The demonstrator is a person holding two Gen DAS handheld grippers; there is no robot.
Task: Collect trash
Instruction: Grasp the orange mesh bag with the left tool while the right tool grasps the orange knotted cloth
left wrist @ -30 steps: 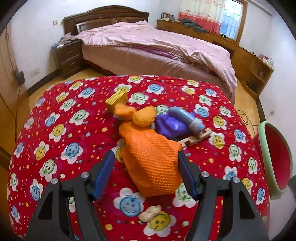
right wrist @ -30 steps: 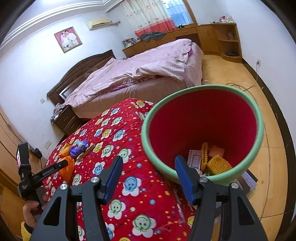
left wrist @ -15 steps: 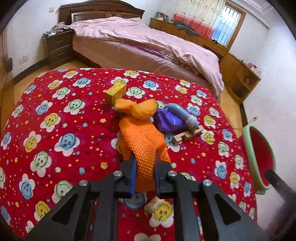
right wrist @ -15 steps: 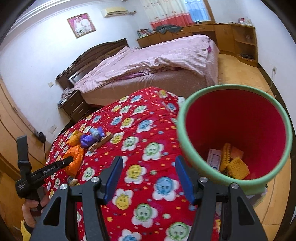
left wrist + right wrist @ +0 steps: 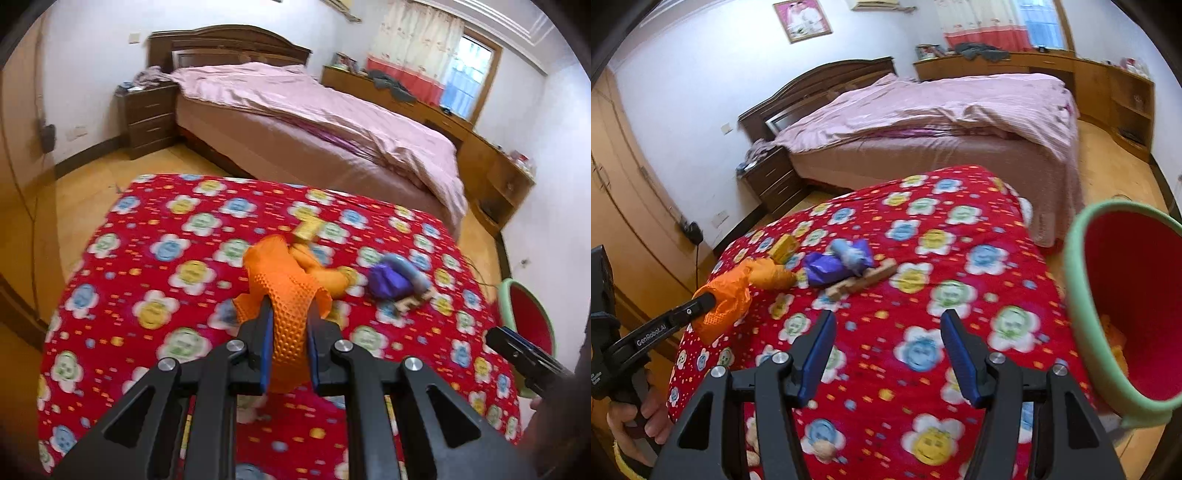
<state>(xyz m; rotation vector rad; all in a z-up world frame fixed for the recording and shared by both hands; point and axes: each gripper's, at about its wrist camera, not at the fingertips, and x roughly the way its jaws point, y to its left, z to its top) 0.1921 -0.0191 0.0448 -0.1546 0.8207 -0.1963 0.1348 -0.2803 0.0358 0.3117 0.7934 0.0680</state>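
My left gripper (image 5: 290, 314) is shut on an orange mesh bag (image 5: 284, 291). The gripped end is raised off the red flowered tablecloth (image 5: 155, 280), while the bag's far end rests by a yellow box (image 5: 308, 227). In the right wrist view, the left gripper (image 5: 701, 302) holds the orange bag (image 5: 727, 299) at the table's left. My right gripper (image 5: 887, 319) stands open over the cloth, nothing between its fingers. A purple wrapper (image 5: 827, 267), a blue-grey crumpled piece (image 5: 849, 254) and a wooden piece (image 5: 864, 282) lie beyond it. The green-rimmed red bin (image 5: 1082, 295) stands at the right.
A small peanut-like scrap (image 5: 823, 448) lies near the table's front edge. A bed with a pink cover (image 5: 942, 110) stands behind the table, with a nightstand (image 5: 772, 177) to its left. A hand (image 5: 631, 424) grips the left tool's handle. The bin holds some yellow trash (image 5: 1115, 343).
The left jaws closed on the orange mesh bag and drew it up and back. The right gripper swung left, from above the bin to over the table.
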